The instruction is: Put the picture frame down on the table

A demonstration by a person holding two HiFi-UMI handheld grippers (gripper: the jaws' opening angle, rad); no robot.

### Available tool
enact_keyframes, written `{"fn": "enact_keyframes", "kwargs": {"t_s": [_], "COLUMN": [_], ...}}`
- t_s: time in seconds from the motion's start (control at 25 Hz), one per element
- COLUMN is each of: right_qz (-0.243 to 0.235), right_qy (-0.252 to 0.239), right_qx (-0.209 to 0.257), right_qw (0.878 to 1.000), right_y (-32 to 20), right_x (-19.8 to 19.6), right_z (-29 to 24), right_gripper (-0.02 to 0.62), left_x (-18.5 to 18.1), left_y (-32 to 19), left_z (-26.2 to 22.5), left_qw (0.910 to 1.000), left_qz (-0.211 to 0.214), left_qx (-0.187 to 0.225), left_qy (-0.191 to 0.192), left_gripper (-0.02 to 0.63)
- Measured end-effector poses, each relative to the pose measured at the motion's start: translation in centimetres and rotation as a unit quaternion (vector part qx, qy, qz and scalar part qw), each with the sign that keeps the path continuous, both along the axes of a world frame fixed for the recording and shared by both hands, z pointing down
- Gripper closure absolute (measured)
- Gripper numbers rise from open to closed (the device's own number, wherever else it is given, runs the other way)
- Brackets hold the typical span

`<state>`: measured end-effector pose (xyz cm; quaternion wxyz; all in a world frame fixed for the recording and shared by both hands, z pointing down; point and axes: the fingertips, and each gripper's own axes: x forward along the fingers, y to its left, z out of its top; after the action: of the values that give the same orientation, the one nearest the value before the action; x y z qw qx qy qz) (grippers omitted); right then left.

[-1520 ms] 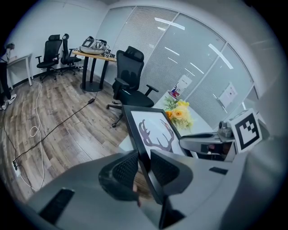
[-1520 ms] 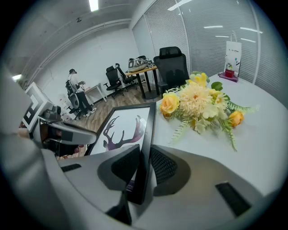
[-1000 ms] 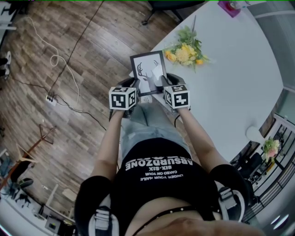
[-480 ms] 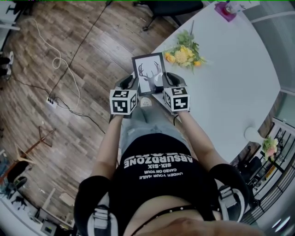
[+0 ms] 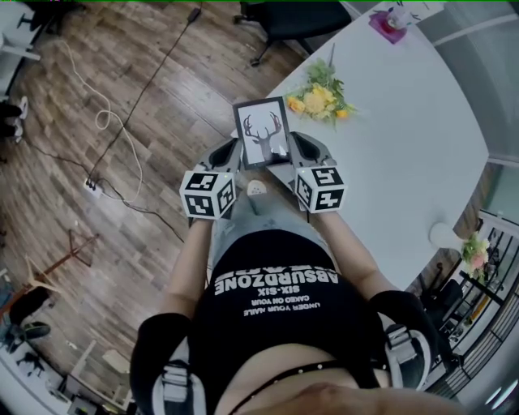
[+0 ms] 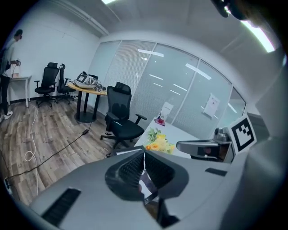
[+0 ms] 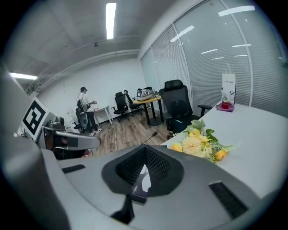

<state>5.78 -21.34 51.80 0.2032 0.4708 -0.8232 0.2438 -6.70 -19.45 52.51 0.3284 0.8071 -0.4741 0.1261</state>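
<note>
Wood floor [image 5: 97, 186] left of frame, white counter [image 5: 422, 138] right. At centre, left tool [image 5: 230, 156] and right tool [image 5: 298, 149], right jaws just closed, pinching picture frame [image 5: 261, 132] at counter's edge. Deer print visible in head view only. Beyond, yellow flowers [image 5: 324, 96].

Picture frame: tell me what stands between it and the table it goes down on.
A bunch of yellow flowers lies on the table just beyond the picture frame. Right of the flowers the table is bare, with nothing visible in the way.

surface: white table [image 5: 422, 138] | on it: yellow flower bunch [image 5: 324, 96] near edge; pink item [image 5: 383, 24] at far end
</note>
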Motion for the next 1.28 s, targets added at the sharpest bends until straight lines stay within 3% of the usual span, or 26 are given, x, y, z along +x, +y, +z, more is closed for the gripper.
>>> {"fn": "enact_keyframes", "kwargs": {"t_s": [0.24,0.56,1.28], "right_qz": [-0.004,-0.002,-0.005], "right_qy": [-0.024,-0.028,-0.027], "right_qx": [0.032,0.048,0.045], "right_qw": [0.999,0.998,0.999], "right_y": [1.8,4.7,7.3], "right_x": [-0.4,-0.1,0.8], "right_z": [-3.3,-4.8,-4.4], "right_gripper": [0.580,0.580,0.580], "left_x": [-0.1,0.9,2.5], "left_y": [1.5,4.1,6.8], "left_z": [-3.1,-4.8,-4.4], "left_qw": [0.9989,0.9982,0.9981], "left_qz": [-0.009,0.014,0.033], "left_qx": [0.025,0.042,0.033], "left_qy": [0.040,0.040,0.040], "left_gripper": [0.591,0.591,0.591]}}
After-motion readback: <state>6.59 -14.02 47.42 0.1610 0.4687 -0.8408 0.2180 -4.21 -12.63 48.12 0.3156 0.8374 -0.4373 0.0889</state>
